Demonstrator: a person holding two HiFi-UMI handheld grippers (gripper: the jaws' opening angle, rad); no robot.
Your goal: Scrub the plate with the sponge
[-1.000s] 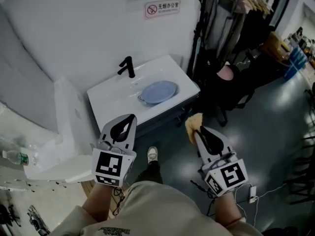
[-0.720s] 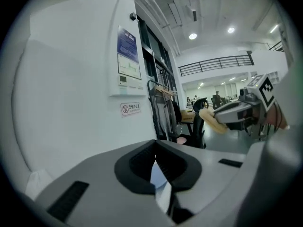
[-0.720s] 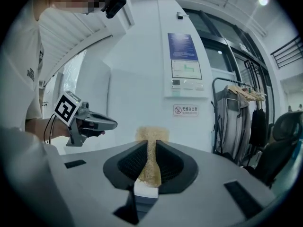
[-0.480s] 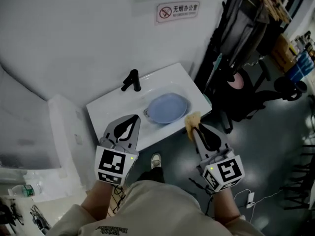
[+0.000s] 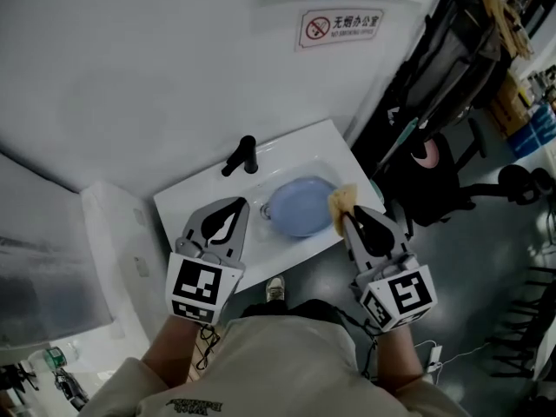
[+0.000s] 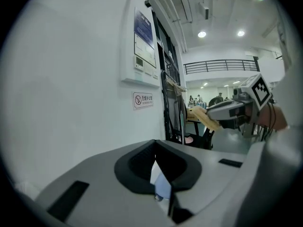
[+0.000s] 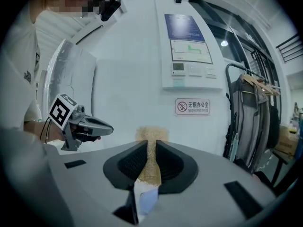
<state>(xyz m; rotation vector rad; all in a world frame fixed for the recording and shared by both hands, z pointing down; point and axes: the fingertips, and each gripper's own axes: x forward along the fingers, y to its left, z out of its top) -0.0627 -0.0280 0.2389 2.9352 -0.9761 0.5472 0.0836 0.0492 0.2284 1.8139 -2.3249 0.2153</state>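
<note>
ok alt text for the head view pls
From above: a person's right gripper, shut on a yellow sponge, and shut, empty left gripper point toward a white sink holding a blue plate. A black faucet stands behind the plate.

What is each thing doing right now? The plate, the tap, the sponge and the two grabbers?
round blue plate: lying in the white sink.
black tap: no water seen running.
yellow sponge: pinched between jaws, sticking out in front.
left gripper: shut, empty.
right gripper: shut on the yellow sponge.
</note>
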